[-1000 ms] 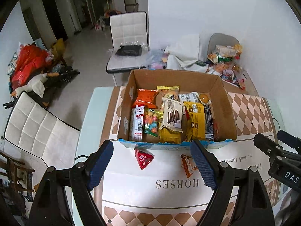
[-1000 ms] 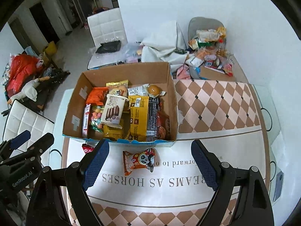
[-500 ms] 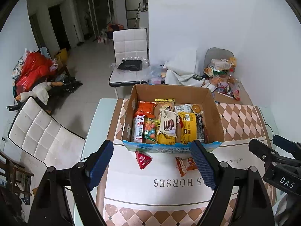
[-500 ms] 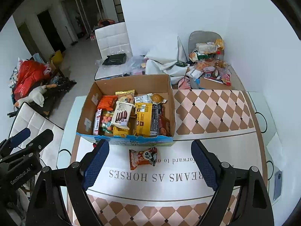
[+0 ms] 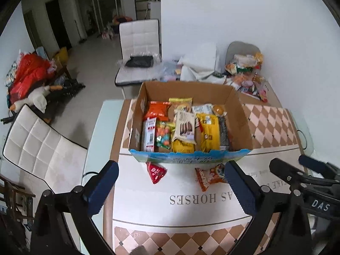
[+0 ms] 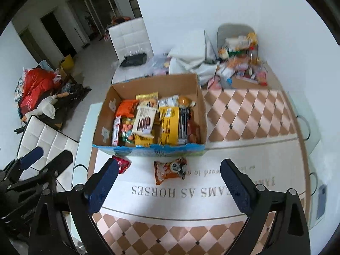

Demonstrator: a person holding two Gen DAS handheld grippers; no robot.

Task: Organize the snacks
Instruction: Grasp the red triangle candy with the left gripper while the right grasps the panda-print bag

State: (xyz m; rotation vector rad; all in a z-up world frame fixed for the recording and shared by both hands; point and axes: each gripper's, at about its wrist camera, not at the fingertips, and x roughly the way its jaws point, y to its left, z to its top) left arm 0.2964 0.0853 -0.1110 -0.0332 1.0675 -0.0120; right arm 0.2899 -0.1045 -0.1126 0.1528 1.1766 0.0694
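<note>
Both my grippers have drawn back from the snack box (image 5: 187, 159); left gripper (image 5: 170, 189) and right gripper (image 6: 167, 187) hover above the tabletop (image 6: 244, 155), jaws wide, empty.

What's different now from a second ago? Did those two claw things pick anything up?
Nothing was picked up. Both the left gripper and the right gripper pulled back and up from the cardboard box, so it looks smaller and more of the room shows. Both stay open and empty. The red packet and the orange panda packet lie unmoved on the table in front of the box.
</note>
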